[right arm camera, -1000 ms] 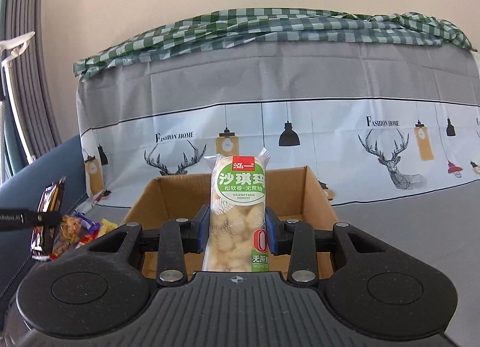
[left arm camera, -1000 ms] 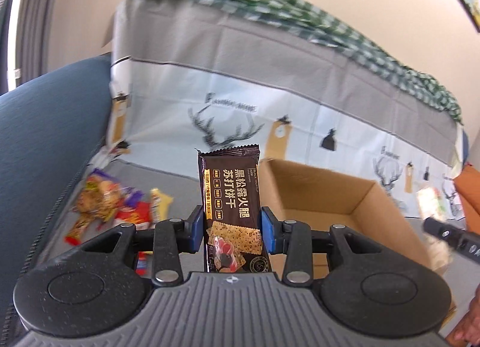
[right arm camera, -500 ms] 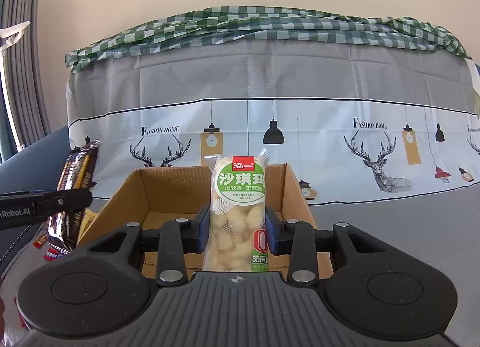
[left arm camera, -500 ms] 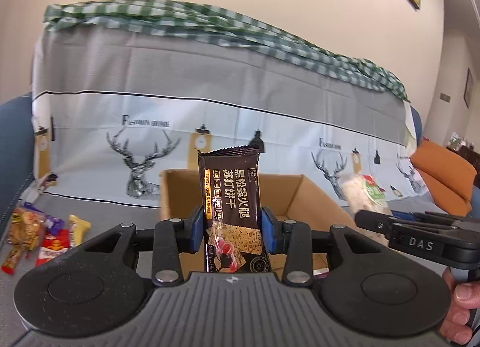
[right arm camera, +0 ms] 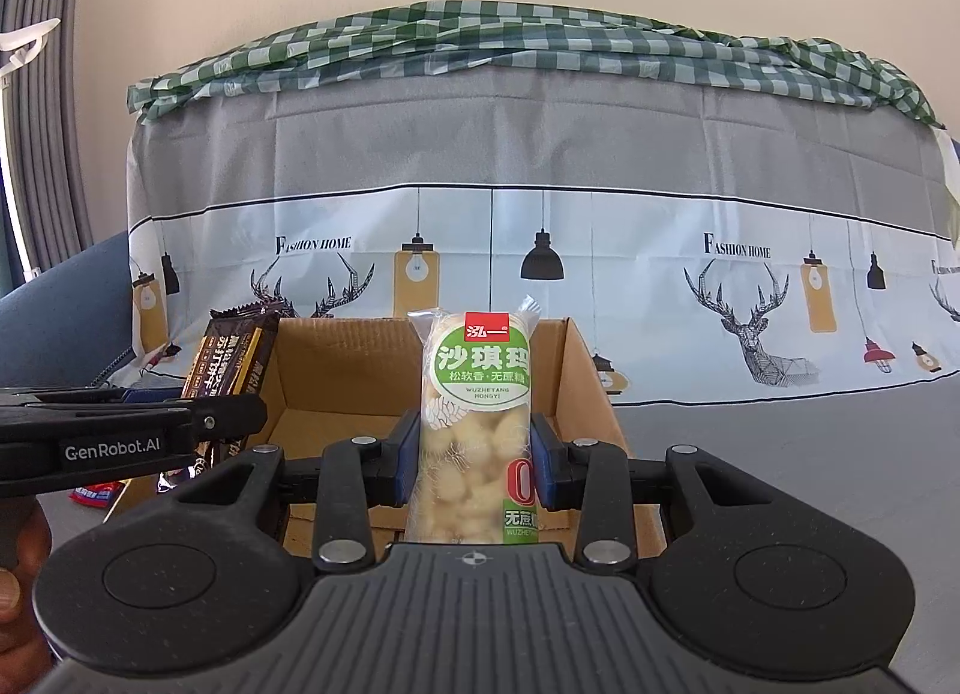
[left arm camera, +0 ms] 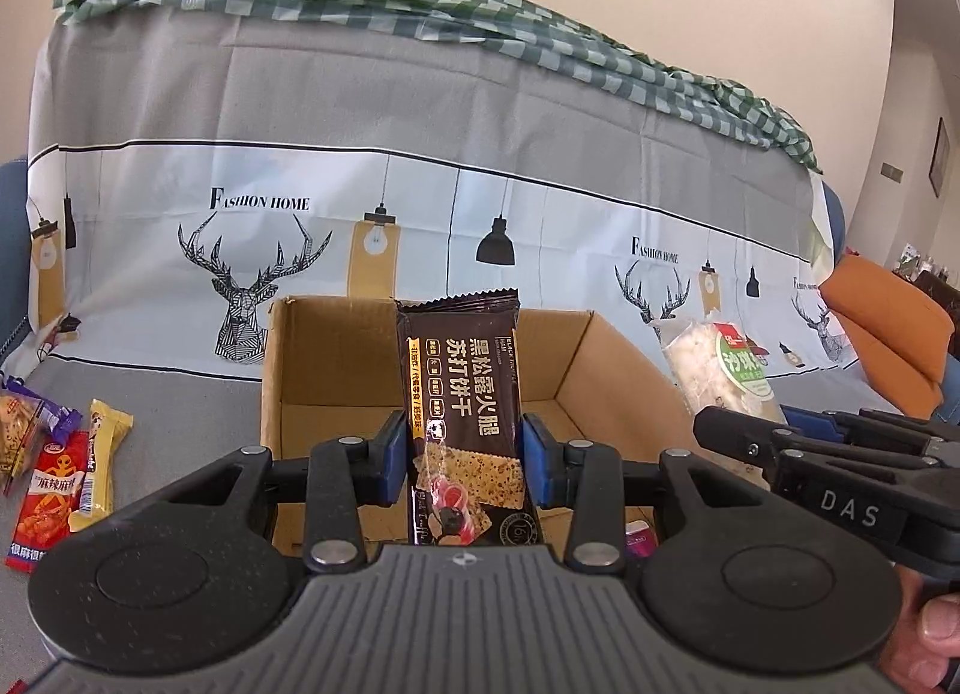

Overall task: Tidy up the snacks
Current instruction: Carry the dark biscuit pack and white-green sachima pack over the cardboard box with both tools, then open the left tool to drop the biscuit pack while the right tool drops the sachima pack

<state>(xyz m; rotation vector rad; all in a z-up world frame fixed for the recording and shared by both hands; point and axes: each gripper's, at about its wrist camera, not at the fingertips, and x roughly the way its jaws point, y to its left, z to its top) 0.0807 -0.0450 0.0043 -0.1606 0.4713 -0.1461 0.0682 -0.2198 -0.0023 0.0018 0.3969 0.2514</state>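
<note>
Both snacks clamped upright before box (left arm camera: 300,370).

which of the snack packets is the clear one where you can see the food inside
The see-through packet with the green round label, clamped in the right gripper. The left gripper's packet is dark brown.

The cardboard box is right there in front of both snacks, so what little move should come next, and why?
Probably ease the left gripper forward and down over the cardboard box, then let go. It is shut on the dark cracker packet, upright before the open box. The right gripper grips the green-label snack bag there too, so going one at a time seems safer.
</note>
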